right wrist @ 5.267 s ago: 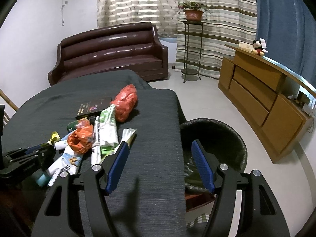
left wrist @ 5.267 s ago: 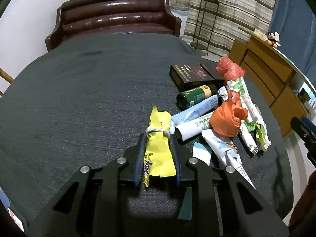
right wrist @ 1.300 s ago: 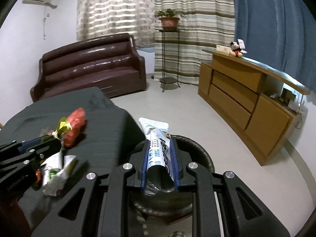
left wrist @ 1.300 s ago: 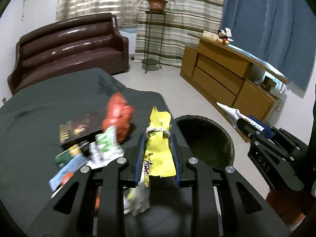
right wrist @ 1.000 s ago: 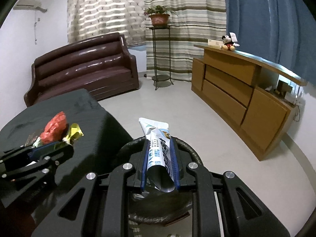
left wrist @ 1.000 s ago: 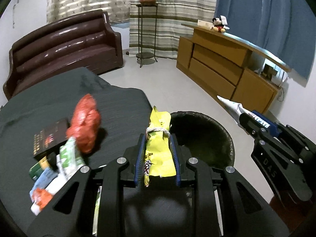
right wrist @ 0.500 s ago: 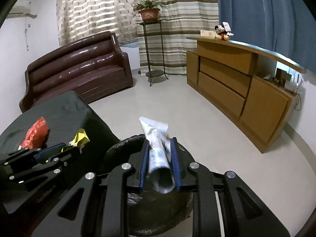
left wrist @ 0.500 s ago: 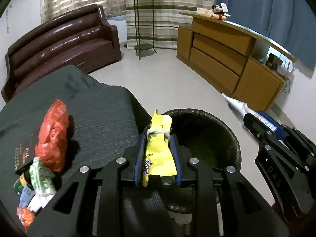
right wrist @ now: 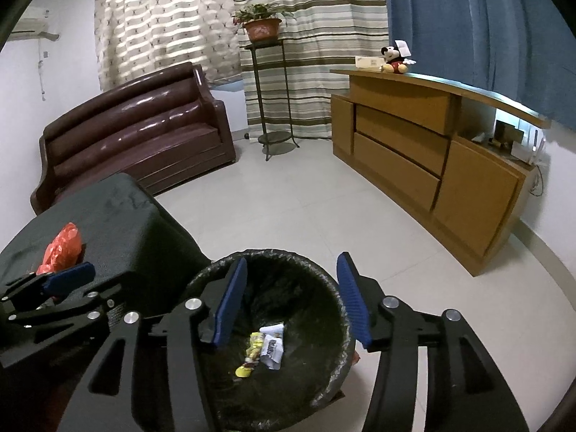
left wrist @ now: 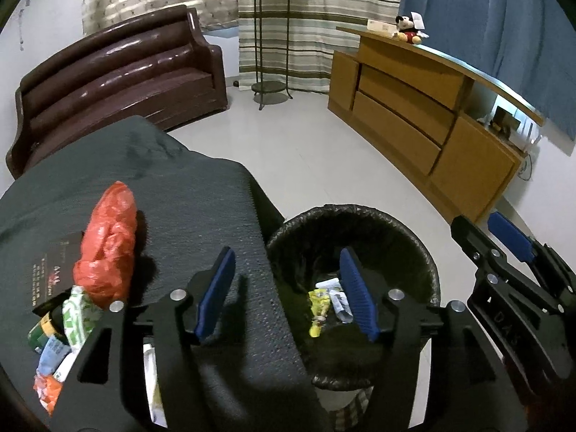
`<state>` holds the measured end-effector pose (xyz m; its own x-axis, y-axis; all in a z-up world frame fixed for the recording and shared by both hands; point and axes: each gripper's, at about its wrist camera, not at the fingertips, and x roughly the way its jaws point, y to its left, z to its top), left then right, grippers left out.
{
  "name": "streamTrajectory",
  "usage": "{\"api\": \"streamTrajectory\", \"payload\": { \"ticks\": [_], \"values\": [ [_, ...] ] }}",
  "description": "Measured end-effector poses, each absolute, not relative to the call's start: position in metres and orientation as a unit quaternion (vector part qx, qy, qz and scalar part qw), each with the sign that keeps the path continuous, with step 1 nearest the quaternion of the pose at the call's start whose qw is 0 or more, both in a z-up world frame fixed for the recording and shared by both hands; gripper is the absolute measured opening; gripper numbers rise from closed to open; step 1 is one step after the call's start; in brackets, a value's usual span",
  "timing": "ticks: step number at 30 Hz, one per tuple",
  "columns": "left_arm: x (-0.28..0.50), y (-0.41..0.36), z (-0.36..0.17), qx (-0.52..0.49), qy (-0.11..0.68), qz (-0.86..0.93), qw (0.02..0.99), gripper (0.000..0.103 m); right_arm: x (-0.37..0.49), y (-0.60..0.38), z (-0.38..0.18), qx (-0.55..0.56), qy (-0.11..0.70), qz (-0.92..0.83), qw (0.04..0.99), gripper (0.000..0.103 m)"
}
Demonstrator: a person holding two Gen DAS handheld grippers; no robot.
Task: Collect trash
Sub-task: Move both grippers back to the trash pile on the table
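On the bench [left wrist: 201, 208], the red plastic bag [left wrist: 106, 241] and crumpled wrappers [left wrist: 77, 315] left of it look light and soft, best pinched at a bunched fold. Left claw [left wrist: 286, 293] and right claw [right wrist: 291, 304] gape empty over the bin [right wrist: 324, 280], where yellow wrapper [right wrist: 252, 354] lies; nothing blocks them.

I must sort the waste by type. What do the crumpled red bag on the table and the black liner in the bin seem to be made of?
Crumpled red bag: thin plastic film, probably; it looks glossy, translucent and finely wrinkled. Black liner in the round bin: thin plastic too, it seems; its rim is gathered in shiny creases. Neither can be confirmed by look alone.
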<state>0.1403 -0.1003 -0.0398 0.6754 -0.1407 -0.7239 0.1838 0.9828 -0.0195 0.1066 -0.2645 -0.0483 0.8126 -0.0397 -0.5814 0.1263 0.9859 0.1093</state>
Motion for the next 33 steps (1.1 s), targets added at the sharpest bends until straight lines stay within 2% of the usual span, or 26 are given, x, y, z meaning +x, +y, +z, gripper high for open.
{"api": "streamTrajectory", "payload": {
  "ticks": [5,33],
  "values": [
    [0.128,-0.088,-0.033,0.031,0.387,-0.083,0.918,0.059,0.103,-0.258,-0.048,0.067,0.308,-0.034,0.948,0.058],
    [0.030,0.054,-0.030,0.006,0.396,-0.002,0.918,0.059,0.049,-0.139,-0.039,0.024,0.333,0.063,0.941,0.058]
  ]
}}
